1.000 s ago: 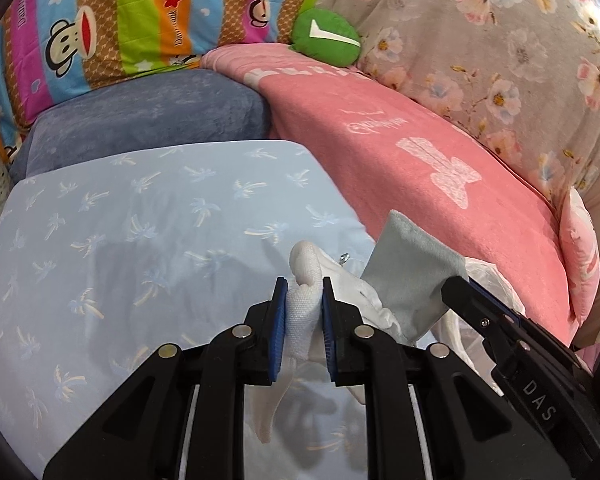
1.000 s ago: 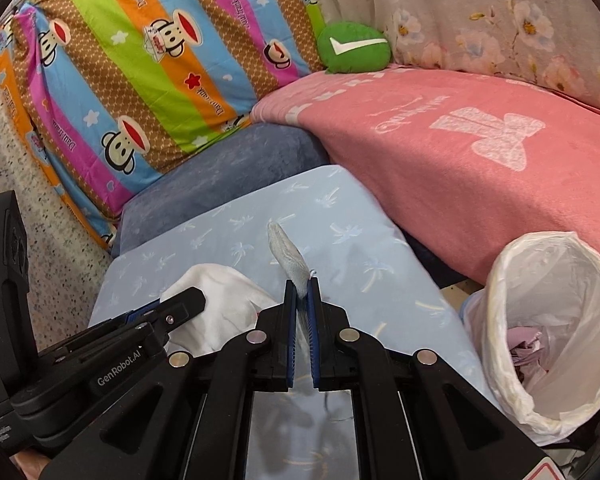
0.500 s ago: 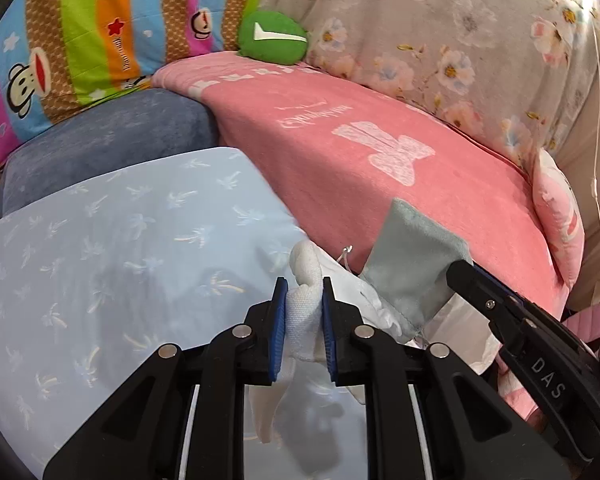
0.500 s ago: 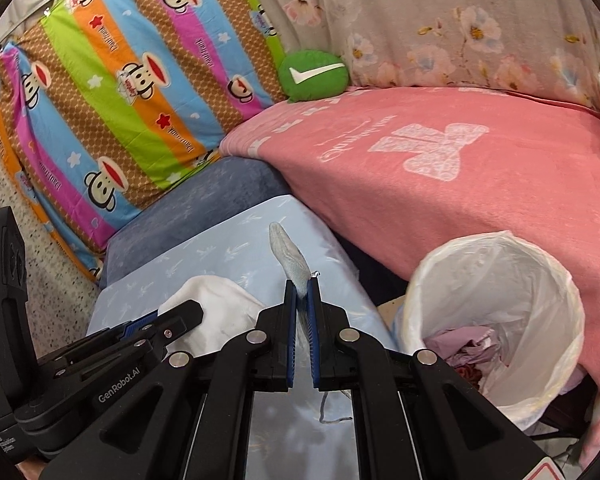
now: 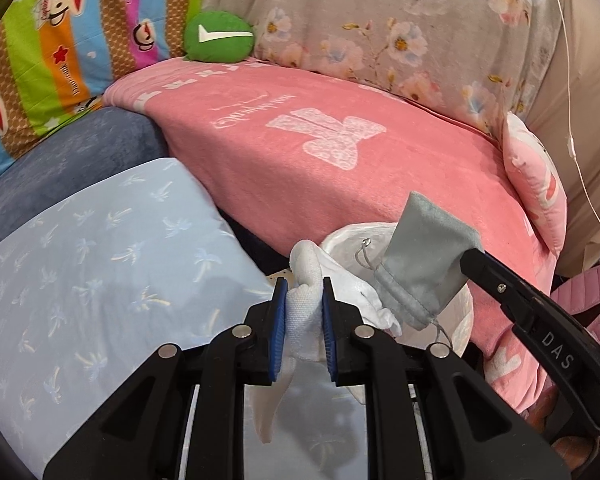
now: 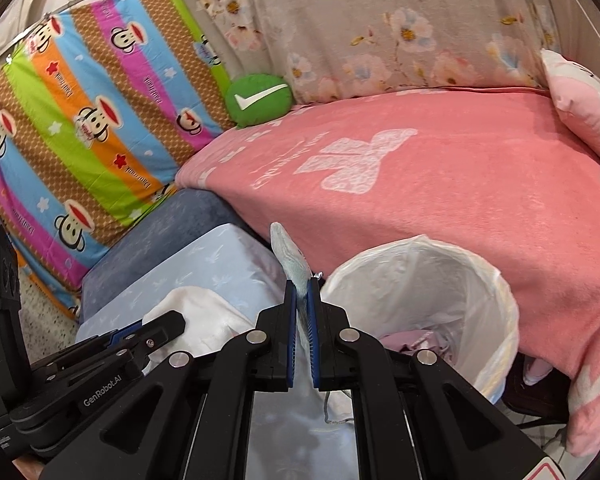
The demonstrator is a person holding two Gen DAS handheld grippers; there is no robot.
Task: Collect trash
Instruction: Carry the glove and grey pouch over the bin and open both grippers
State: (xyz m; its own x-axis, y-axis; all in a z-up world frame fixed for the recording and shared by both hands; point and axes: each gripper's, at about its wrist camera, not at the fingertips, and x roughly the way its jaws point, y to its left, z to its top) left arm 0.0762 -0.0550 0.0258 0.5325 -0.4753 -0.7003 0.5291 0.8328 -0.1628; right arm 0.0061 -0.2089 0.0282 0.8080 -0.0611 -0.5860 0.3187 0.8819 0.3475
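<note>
My left gripper (image 5: 303,292) is shut on a crumpled white cloth (image 5: 305,280), held above the pale blue cushion's right edge. My right gripper (image 6: 301,288) is shut on a grey drawstring pouch (image 6: 288,256); in the left wrist view the pouch (image 5: 424,268) hangs over the bin. The white-lined trash bin (image 6: 432,280) stands just right of the right gripper, with pink and white scraps inside; its rim (image 5: 344,240) shows behind the cloth in the left wrist view. The left gripper with the white cloth (image 6: 204,312) shows at lower left in the right wrist view.
A pale blue cushion (image 5: 92,264) lies below the grippers, on a dark blue cushion (image 5: 72,152). A pink blanket (image 6: 440,184) covers the sofa behind the bin. A green round pillow (image 6: 258,98), a striped monkey-print cushion (image 6: 92,120) and a floral cover (image 6: 400,28) stand behind.
Both grippers have moved right with their loads, from over the blue cushion toward the bin. The bin now sits closer and larger; the pouch hangs over it.
</note>
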